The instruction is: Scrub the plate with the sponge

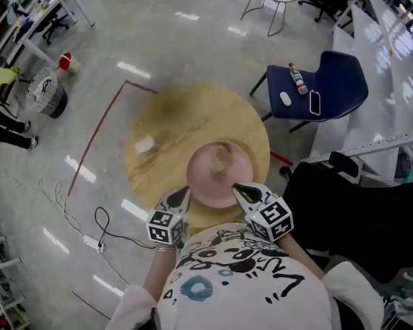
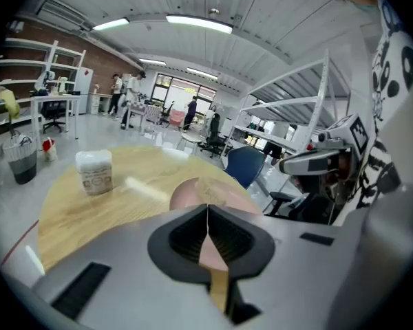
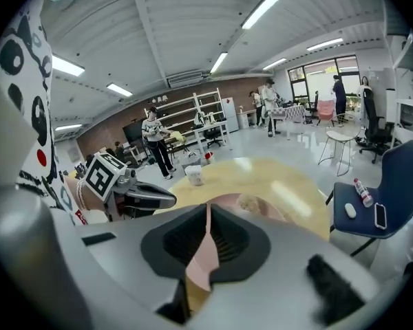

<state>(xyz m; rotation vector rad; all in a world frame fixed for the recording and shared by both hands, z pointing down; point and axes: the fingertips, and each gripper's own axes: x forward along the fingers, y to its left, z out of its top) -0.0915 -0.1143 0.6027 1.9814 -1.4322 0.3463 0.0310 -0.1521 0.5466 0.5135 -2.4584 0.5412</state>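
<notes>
- Right gripper [image 3: 207, 215] up close, jaws pressed together, nothing between them.
- Just beyond: pink plate [image 3: 268, 210] on the round wooden table [image 3: 292, 181], sponge [image 3: 250, 202] on it.
- Left gripper [image 3: 171, 201] beside the plate.

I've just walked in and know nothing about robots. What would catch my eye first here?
A pink plate sits on a round wooden table, at the edge nearest the person. The left gripper and right gripper, each bearing a patterned marker cube, are at its near rim, one each side, jaws shut and empty. A blue chair stands right of the table.
</notes>
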